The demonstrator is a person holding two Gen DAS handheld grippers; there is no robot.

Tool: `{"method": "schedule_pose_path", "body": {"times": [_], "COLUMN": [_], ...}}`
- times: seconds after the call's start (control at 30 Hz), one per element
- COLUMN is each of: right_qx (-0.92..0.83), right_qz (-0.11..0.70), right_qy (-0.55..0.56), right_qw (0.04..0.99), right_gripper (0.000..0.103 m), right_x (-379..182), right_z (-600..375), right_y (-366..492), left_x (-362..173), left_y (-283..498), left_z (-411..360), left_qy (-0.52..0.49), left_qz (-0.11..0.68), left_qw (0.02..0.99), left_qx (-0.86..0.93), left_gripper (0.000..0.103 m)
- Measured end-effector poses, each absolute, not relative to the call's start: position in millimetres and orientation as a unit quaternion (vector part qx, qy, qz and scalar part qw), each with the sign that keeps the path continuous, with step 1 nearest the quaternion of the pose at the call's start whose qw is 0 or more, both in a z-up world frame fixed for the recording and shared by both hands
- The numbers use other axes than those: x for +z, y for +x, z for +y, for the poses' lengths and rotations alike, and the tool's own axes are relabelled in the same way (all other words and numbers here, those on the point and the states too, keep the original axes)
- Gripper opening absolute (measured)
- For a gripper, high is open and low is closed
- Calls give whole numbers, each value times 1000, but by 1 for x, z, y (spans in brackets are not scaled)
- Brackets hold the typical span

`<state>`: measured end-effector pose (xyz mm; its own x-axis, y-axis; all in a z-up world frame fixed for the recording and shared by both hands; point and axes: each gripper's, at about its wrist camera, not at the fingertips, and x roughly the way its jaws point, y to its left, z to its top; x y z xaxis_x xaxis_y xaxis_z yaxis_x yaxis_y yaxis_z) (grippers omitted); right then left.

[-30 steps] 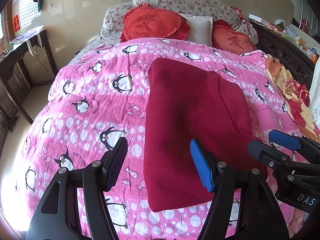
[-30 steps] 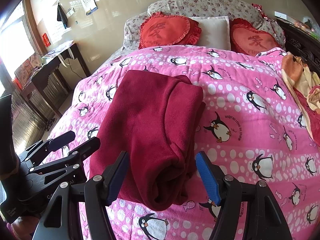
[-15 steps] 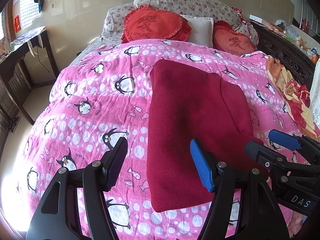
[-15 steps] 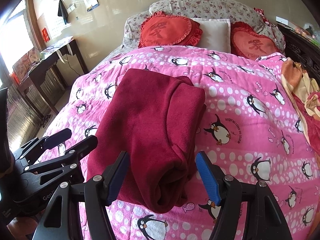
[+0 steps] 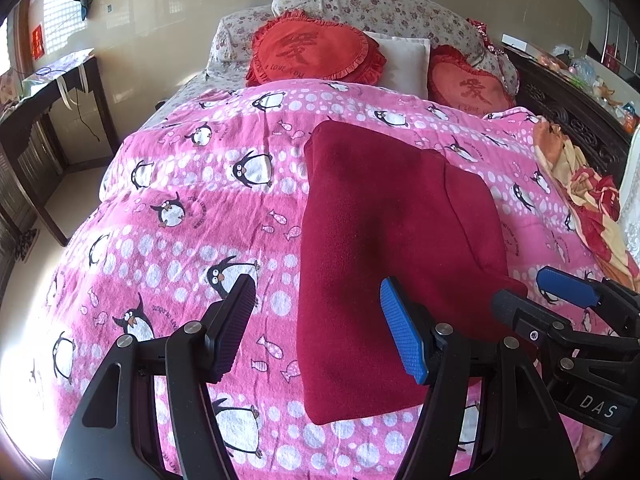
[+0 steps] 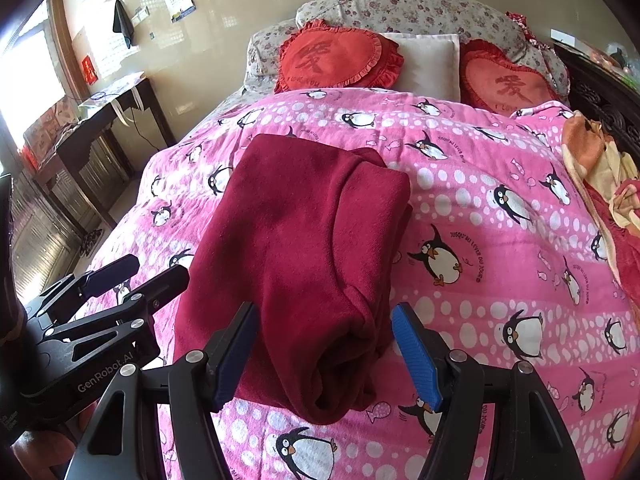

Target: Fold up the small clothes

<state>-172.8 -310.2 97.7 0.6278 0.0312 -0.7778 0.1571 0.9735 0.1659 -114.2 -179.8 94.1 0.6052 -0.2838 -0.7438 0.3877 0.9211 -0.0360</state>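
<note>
Left wrist view: the dark red garment (image 5: 384,248) lies on the bed (image 5: 192,216), on its pink penguin cover, already laid into a long, narrow, flat-topped strip that runs from the middle of the bed toward its near edge. A doubled layer shows along its right side. The left gripper (image 5: 316,328) hovers above the near end, its fingers (image 5: 402,338) standing apart with nothing between them; the left-hand pad is over bare cover, the right-hand one over the cloth. The right gripper (image 5: 532,296) shows at the right, beside the strip's near right corner.

Right wrist view: the same garment (image 6: 304,240) is seen from its thick side, where stacked folds bulge at the near end, close to the bed's near edge. The right gripper (image 6: 324,348) straddles that bulky end from above, fingers (image 6: 416,352) apart and not pressing it. The left gripper (image 6: 136,276) waits at the strip's left side, also apart.

By my reading, the lengthwise folds are done; a crosswise fold to shorten the strip is probably left.
</note>
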Motion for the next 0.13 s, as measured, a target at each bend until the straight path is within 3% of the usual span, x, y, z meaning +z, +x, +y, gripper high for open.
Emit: {"method": "schedule_pose_path", "body": {"times": [0.13], "right_qx": [-36], "right_qz": [431], "right_qy": [110], "right_qw": [895], "right_gripper": [67], "right_x": [97], "right_z": [-310], "right_y": [-173], "left_x": [95], "left_y": [-114], "left_z": [-178], "left_qy": [61], "left_qz": [399], "left_qw": [896], "left_qx": [-187], "left_gripper": [65]}}
